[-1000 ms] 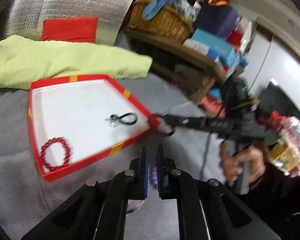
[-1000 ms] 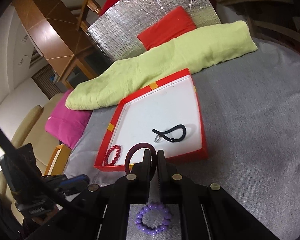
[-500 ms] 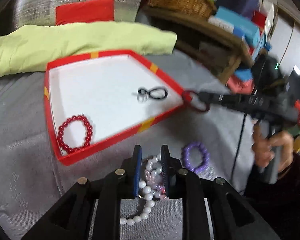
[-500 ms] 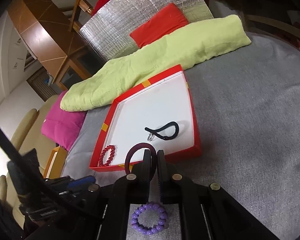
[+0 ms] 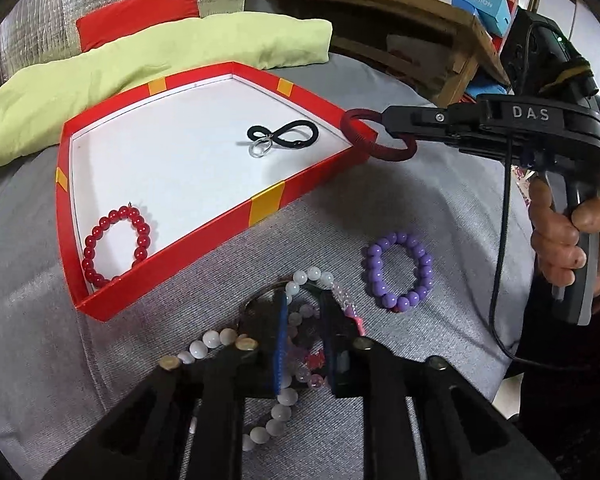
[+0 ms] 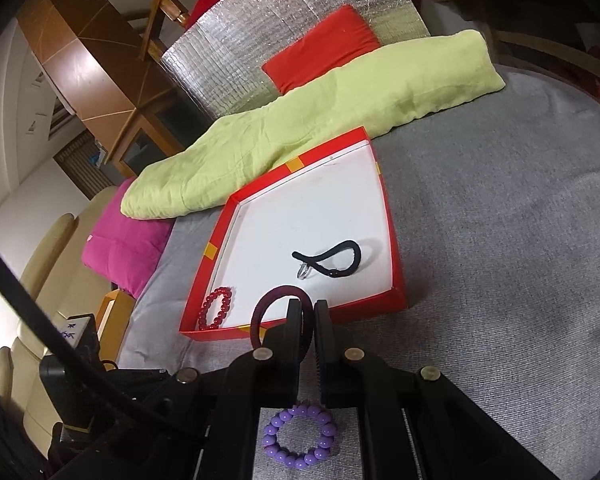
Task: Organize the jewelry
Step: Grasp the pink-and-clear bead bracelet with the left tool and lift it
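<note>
Grey cloth covered the work surface, with a long lime-green cushion lying behind a shallow red tray with a white floor; inside the tray lay a red bead bracelet near its front-left corner and a black hair tie twisted into a figure eight with a small silver ring on it. On the cloth just outside the tray lay a purple bead bracelet and a white and pink bead bracelet. Right gripper, held in a hand, was clamped on a dark red hair tie at the tray's right corner; left gripper hung over the white and pink beads, jaws closing around a few of them, a narrow gap left; whether the pads pressed the beads could not be told.
</note>
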Demonstrator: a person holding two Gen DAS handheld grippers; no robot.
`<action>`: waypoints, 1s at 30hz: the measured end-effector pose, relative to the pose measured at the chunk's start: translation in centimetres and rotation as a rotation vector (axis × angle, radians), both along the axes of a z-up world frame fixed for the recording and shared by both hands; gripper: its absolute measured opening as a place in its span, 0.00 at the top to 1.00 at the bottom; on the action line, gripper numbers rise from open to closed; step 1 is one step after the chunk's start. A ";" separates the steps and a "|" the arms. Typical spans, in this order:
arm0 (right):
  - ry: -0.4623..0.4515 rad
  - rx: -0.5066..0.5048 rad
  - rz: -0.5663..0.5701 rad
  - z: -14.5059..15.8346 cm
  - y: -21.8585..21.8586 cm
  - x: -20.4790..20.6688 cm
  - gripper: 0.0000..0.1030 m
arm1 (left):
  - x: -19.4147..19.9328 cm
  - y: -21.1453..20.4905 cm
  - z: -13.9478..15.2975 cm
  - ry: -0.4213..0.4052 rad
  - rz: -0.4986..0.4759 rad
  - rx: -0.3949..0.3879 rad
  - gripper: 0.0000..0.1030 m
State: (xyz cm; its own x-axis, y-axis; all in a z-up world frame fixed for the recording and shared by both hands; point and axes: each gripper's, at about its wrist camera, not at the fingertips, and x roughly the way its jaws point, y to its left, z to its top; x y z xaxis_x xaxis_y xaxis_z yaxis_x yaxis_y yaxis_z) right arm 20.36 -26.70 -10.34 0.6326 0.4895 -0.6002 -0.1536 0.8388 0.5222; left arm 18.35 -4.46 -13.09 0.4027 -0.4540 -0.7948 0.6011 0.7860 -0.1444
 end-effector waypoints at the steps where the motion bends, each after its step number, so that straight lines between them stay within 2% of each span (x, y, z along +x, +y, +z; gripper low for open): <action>1: -0.002 -0.005 -0.002 0.0 0.0 0.0 0.93 | -0.1 -0.1 0.1 -0.005 -0.007 -0.005 0.92; 4: -0.007 -0.004 -0.001 0.1 0.1 0.0 0.93 | -0.4 -0.3 0.7 -0.025 -0.020 -0.031 0.95; 7: -0.008 -0.008 0.000 0.1 0.2 0.0 0.93 | -0.6 -0.2 1.6 -0.043 -0.029 -0.091 0.96; 9: -0.008 -0.011 0.003 0.0 0.3 0.0 0.93 | -0.7 0.1 2.1 -0.062 -0.022 -0.084 0.96; 13: -0.009 -0.015 0.004 0.1 0.3 -0.1 0.93 | 0.2 0.9 1.6 0.010 0.014 -0.081 0.96; 16: -0.005 -0.011 0.003 0.1 0.2 -0.1 0.93 | -0.3 1.0 1.9 0.005 -0.016 -0.099 0.95; 19: -0.001 -0.015 0.008 0.0 0.2 0.0 0.93 | -1.5 0.0 2.1 -0.007 -0.082 -0.098 0.84; 21: 0.004 -0.019 0.009 -0.1 0.3 0.0 0.93 | -2.2 -1.1 1.7 -0.018 -0.119 -0.057 0.58; 23: 0.007 -0.017 0.008 -0.2 0.3 0.0 0.93 | -2.5 -1.8 1.1 -0.026 -0.129 -0.006 0.55; 26: 0.002 -0.021 0.007 -0.1 0.3 0.1 0.93 | -2.2 -1.9 0.3 -0.008 -0.118 0.019 0.55; 28: 0.005 -0.020 0.010 -0.2 0.4 0.1 0.93 | -1.8 -1.5 0.1 0.002 -0.096 0.016 0.70; 29: 0.005 -0.022 0.010 -0.2 0.4 0.1 0.93 | -1.5 -1.4 0.0 0.006 -0.088 0.009 0.85; 30: 0.005 -0.023 0.011 -0.2 0.4 0.1 0.93 | -1.4 -1.1 0.1 0.007 -0.082 -0.008 0.87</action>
